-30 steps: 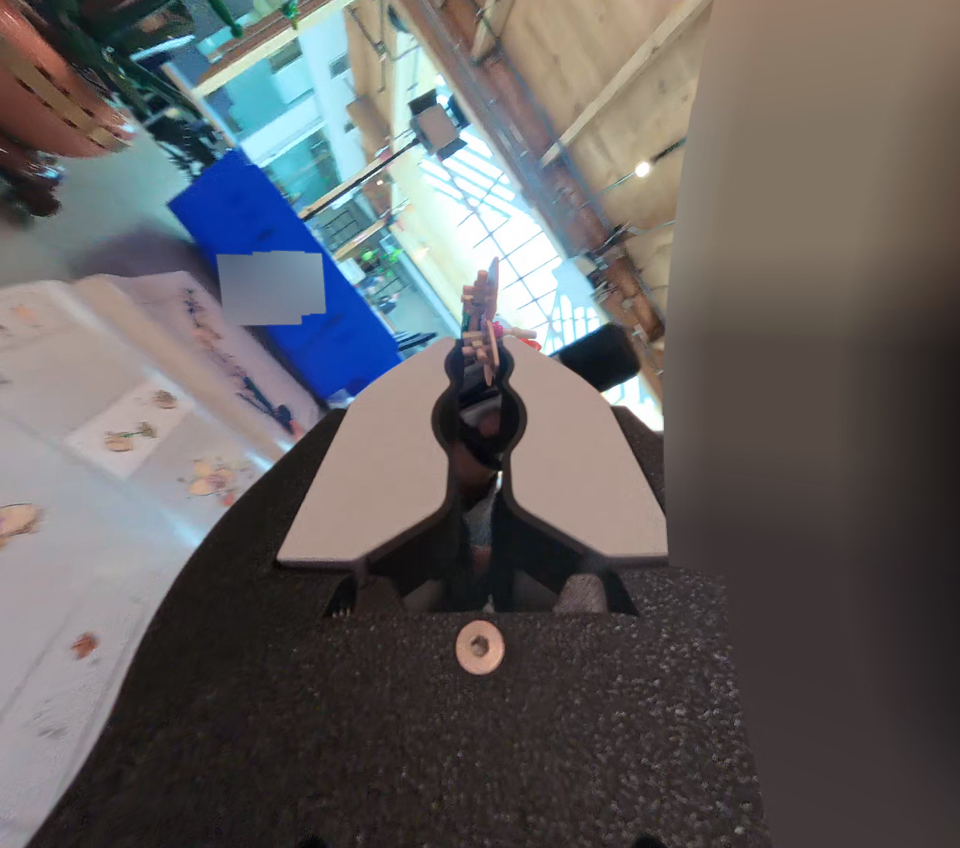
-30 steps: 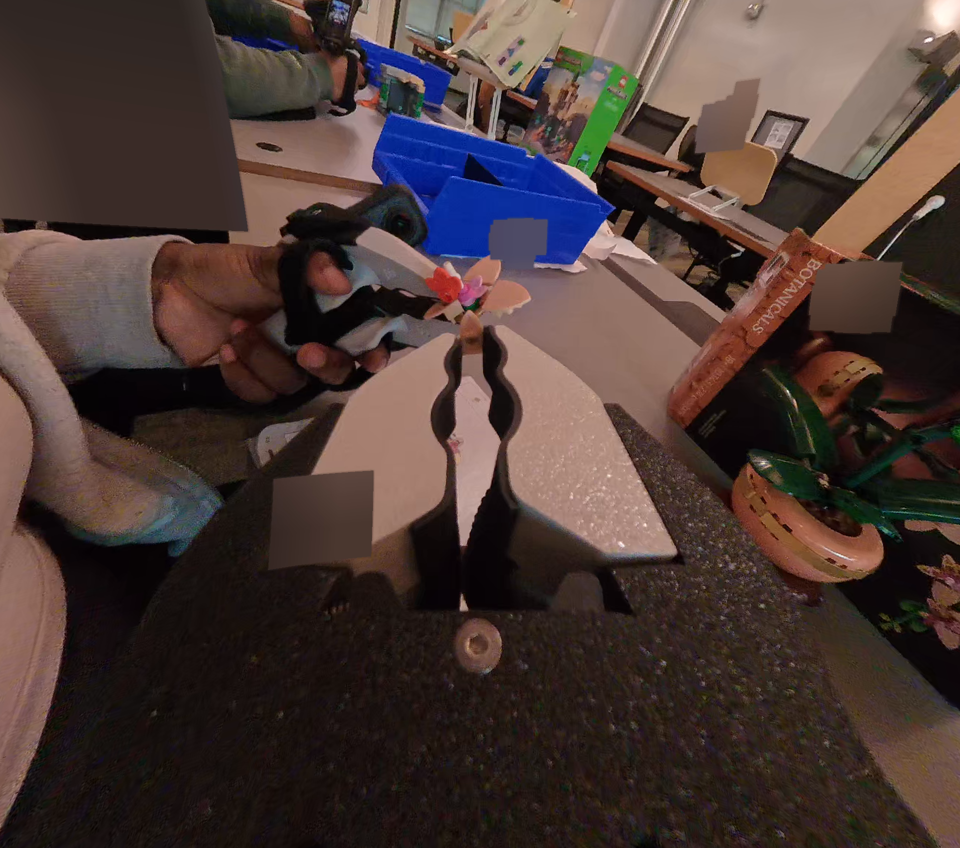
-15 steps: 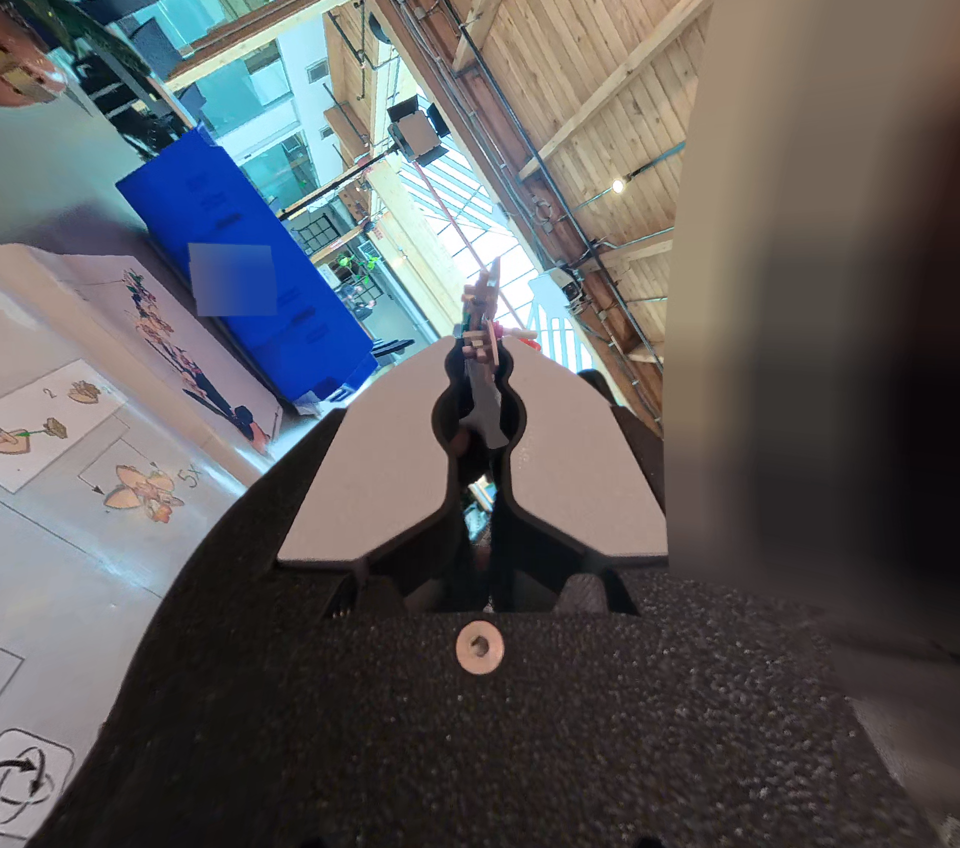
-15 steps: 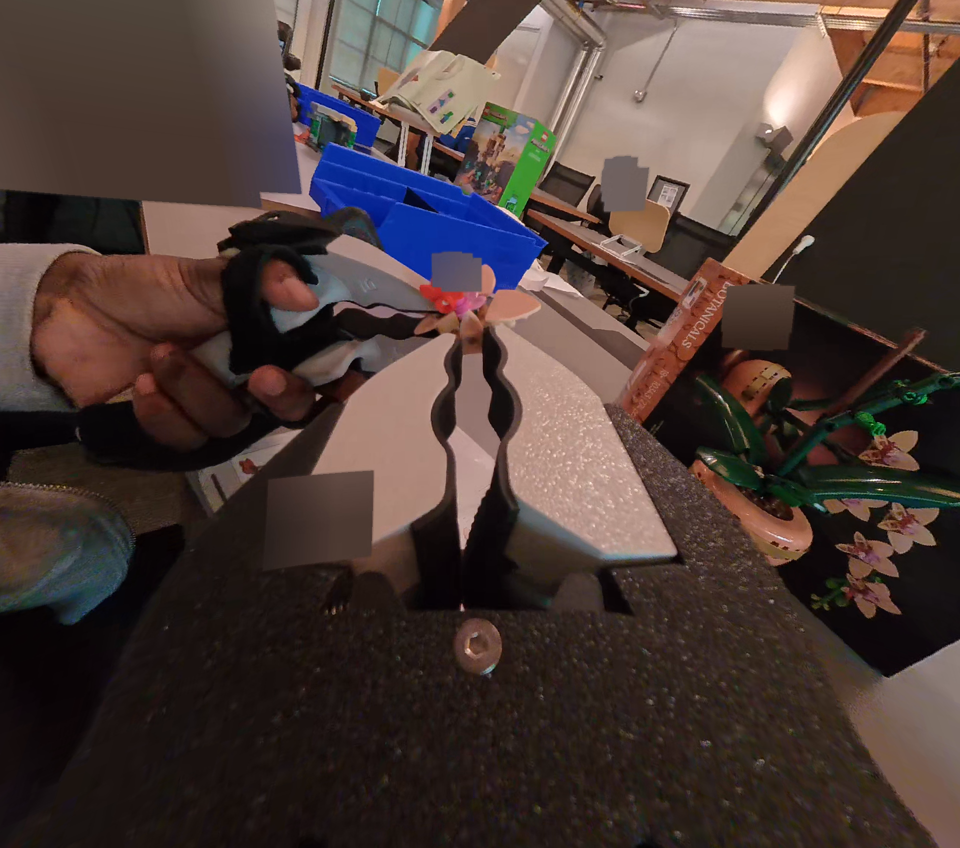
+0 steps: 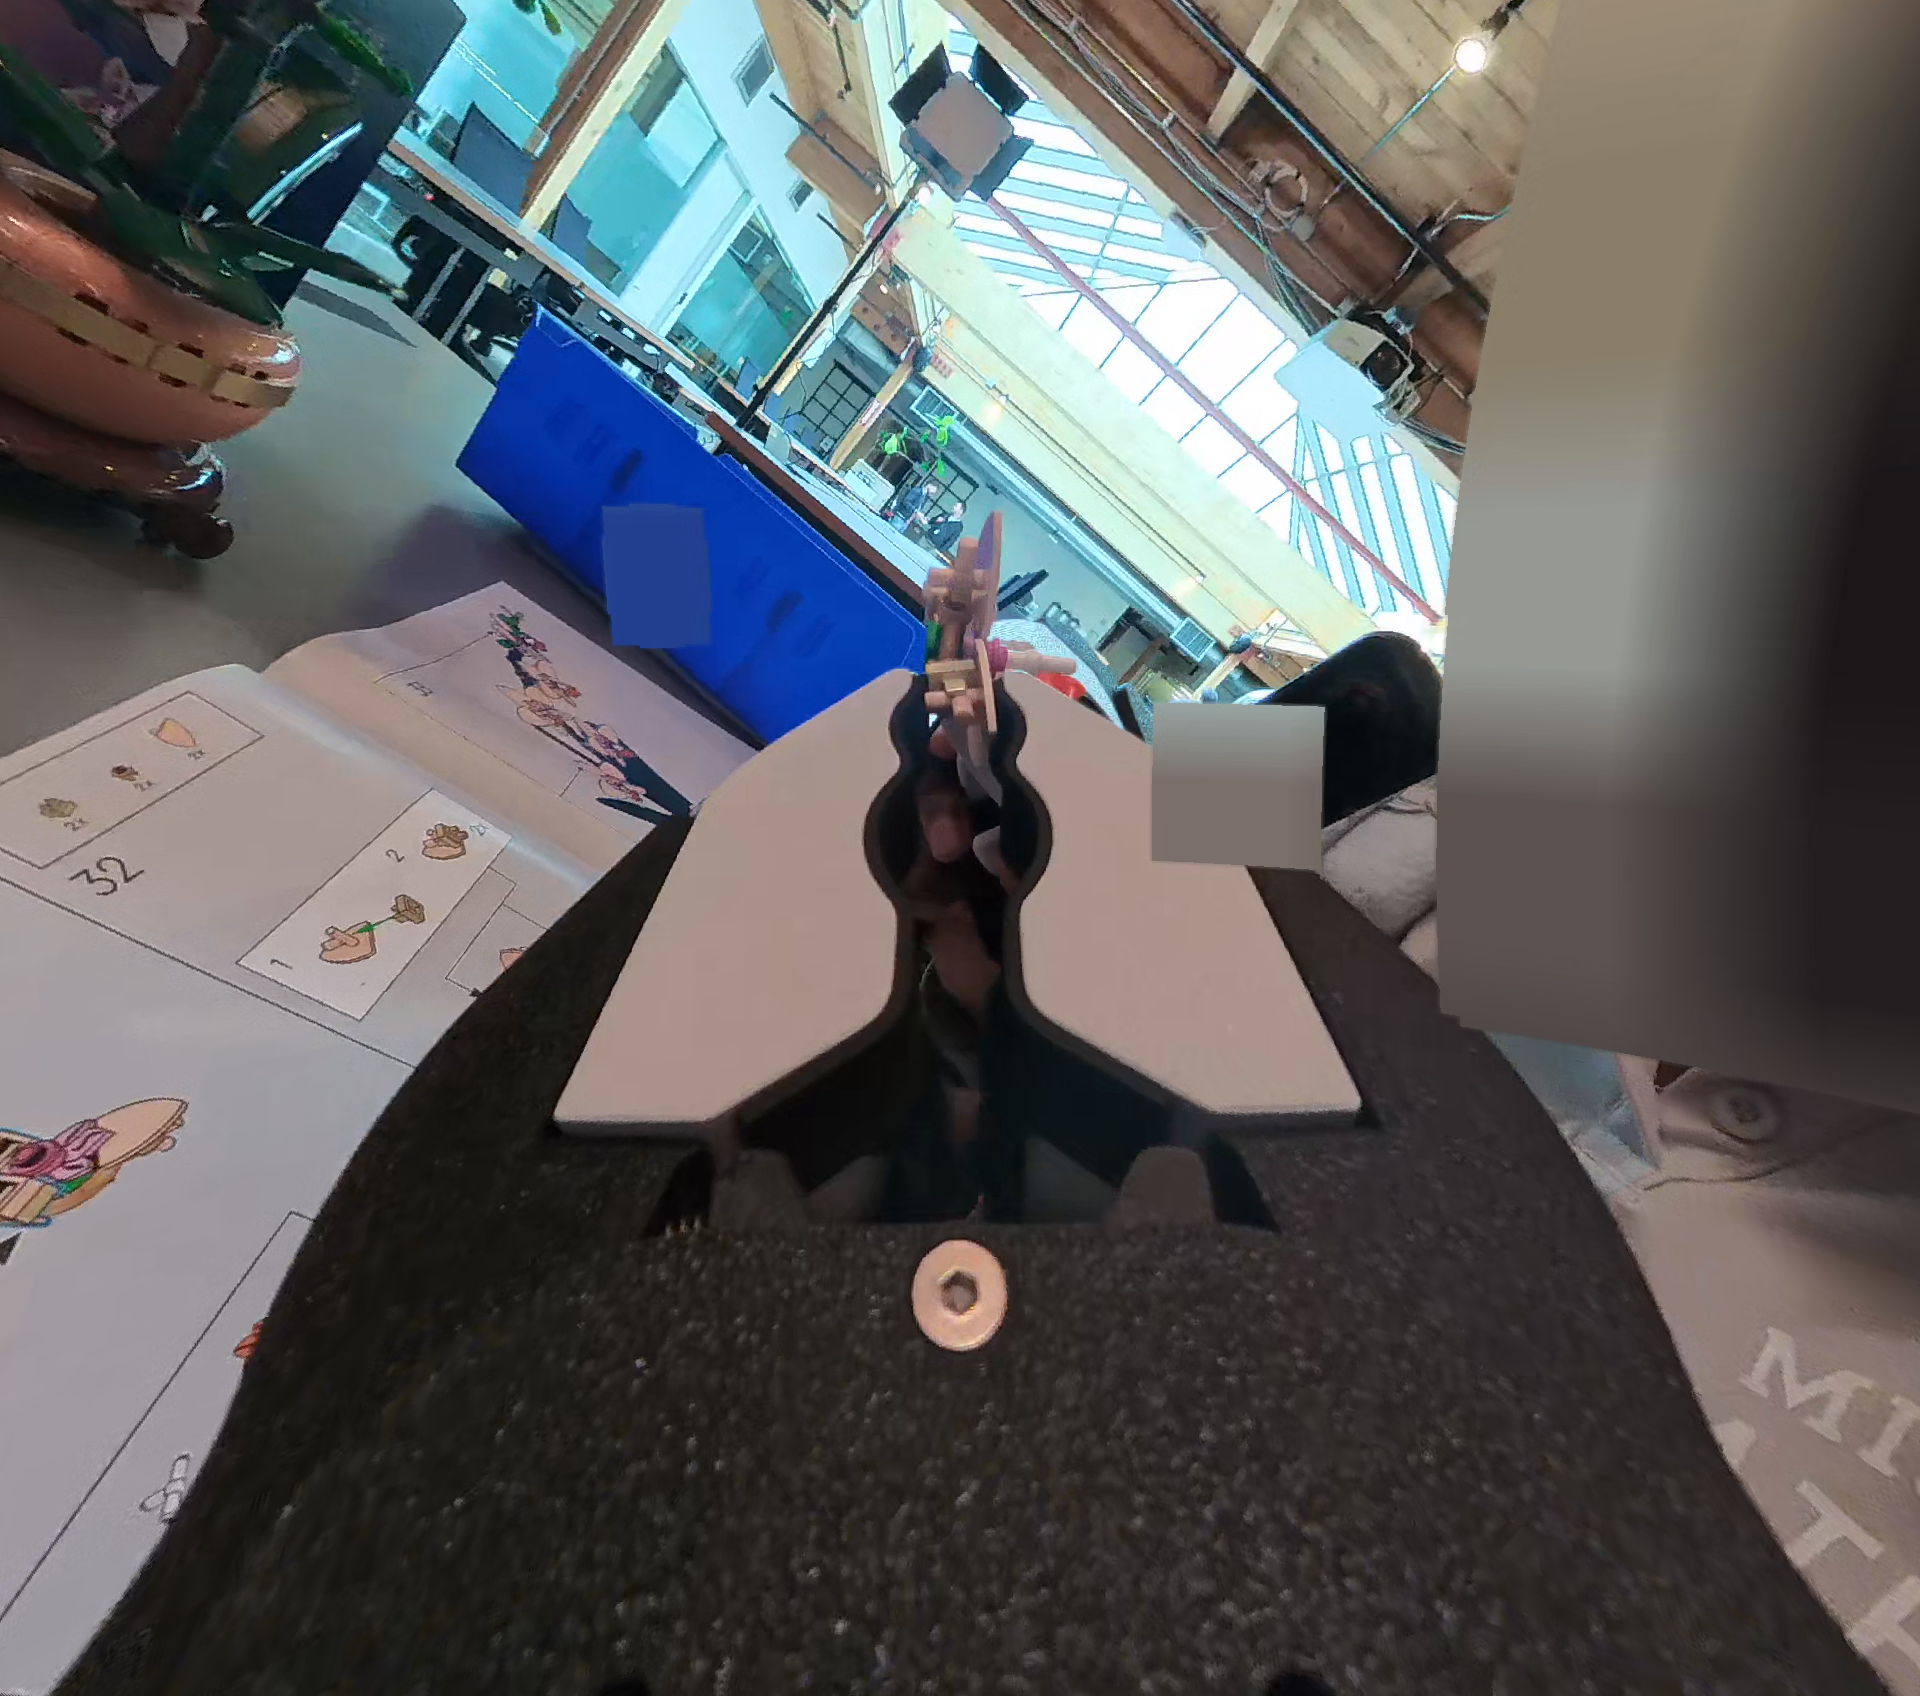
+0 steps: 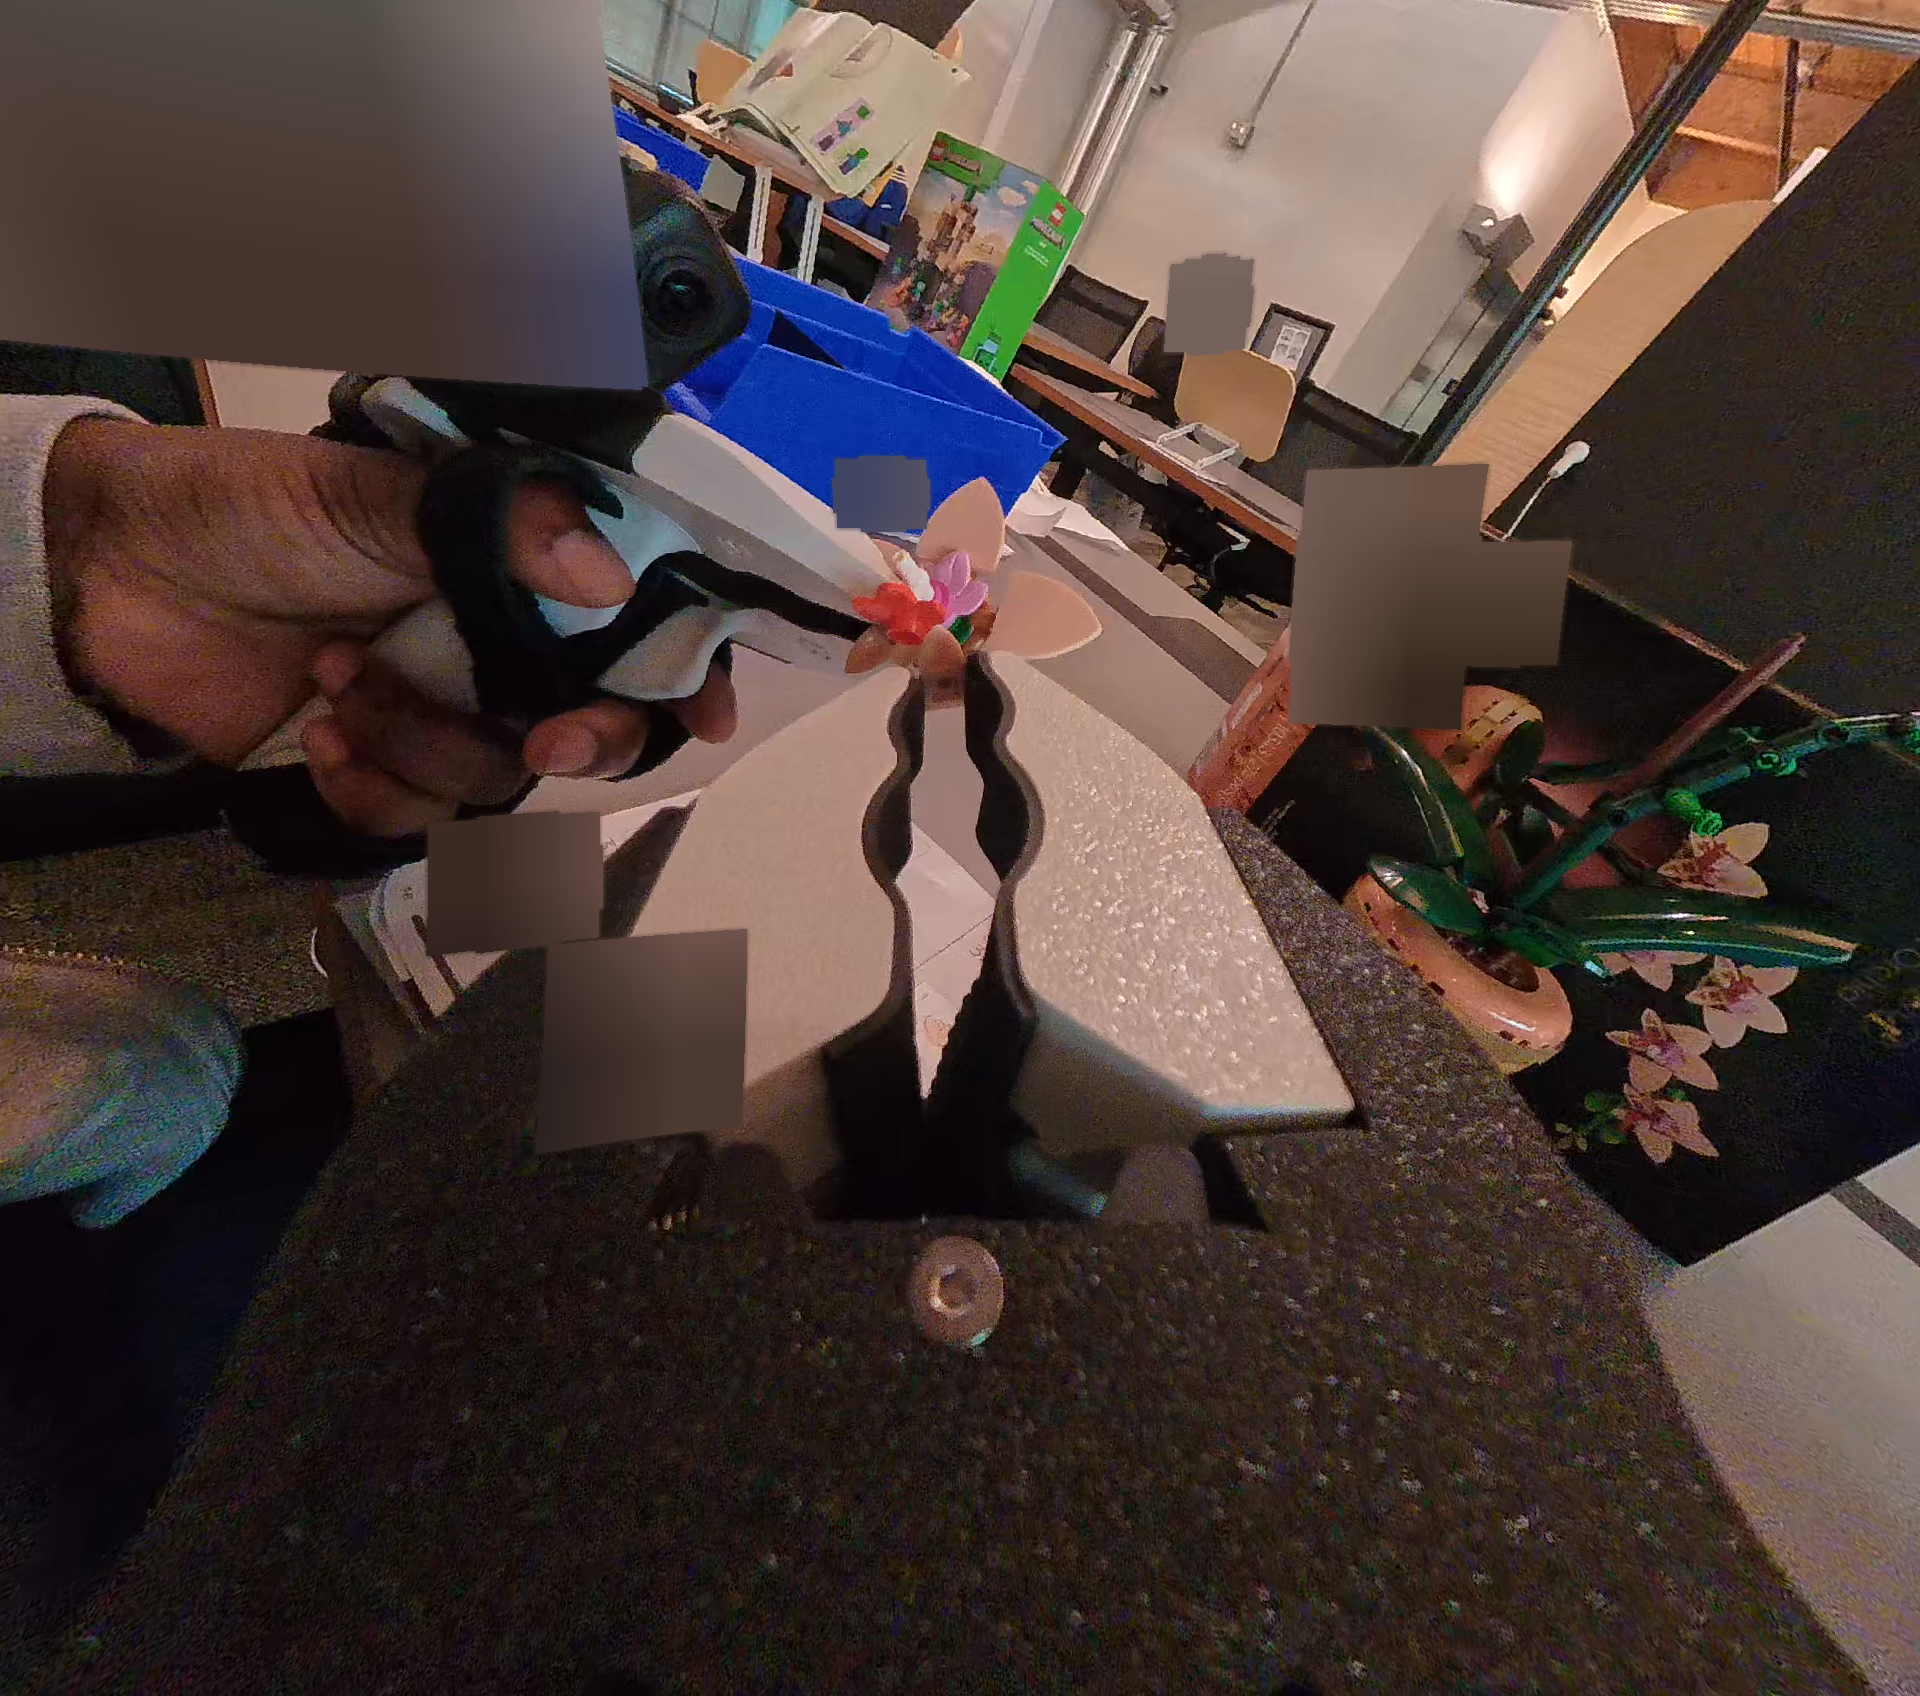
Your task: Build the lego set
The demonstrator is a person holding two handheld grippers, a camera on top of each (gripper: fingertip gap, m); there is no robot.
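- Holding the small flower assembly [image 5: 966,659] aloft, the left gripper [image 5: 961,696] is clamped on it at the fingertips.
- Right gripper [image 6: 943,678]: tips pinch a tan petal piece [image 6: 943,672] touching the flower's underside; seating it is judged the step in hand.
- Next move likely needs aligned, gentle pressing; the potted orchid model [image 6: 1507,940] waits nearby.

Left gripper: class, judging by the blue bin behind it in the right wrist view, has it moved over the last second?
Yes. The left gripper and its lego flower have moved right across the blue bin, from the bin's left side toward its right end.
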